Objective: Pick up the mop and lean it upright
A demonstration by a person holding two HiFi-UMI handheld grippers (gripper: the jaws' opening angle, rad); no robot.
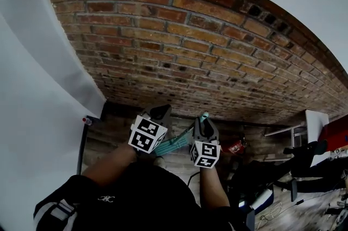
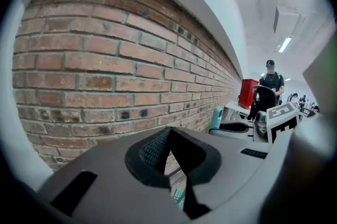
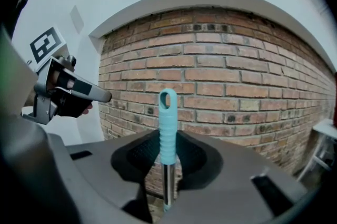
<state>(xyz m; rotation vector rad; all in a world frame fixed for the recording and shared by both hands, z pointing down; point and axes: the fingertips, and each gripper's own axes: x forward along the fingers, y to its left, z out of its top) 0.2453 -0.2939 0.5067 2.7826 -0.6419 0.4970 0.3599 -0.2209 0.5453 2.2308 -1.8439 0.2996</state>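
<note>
The mop stands upright in front of the brick wall (image 1: 185, 56). Its teal ribbed handle (image 3: 167, 128) ends in a loop, with a metal shaft (image 3: 166, 181) below it. My right gripper (image 3: 167, 157) is shut on the handle just under the teal grip. In the head view the handle tip (image 1: 204, 114) sticks up from the right gripper (image 1: 204, 122), and a teal striped part, probably the mop head (image 1: 174, 143), shows lower down between the grippers. My left gripper (image 1: 161, 111) hovers beside it on the left. Its jaws (image 2: 169, 162) stand slightly apart, and only wall shows between them.
A white panel (image 1: 49, 94) meets the wall on the left, with a black pole (image 1: 81, 148) beside it. To the right are a small red object (image 1: 234, 147), a black office chair (image 1: 304, 155) and a white shelf (image 1: 314, 122). A person (image 2: 270, 80) stands far off by a red cabinet (image 2: 247, 92).
</note>
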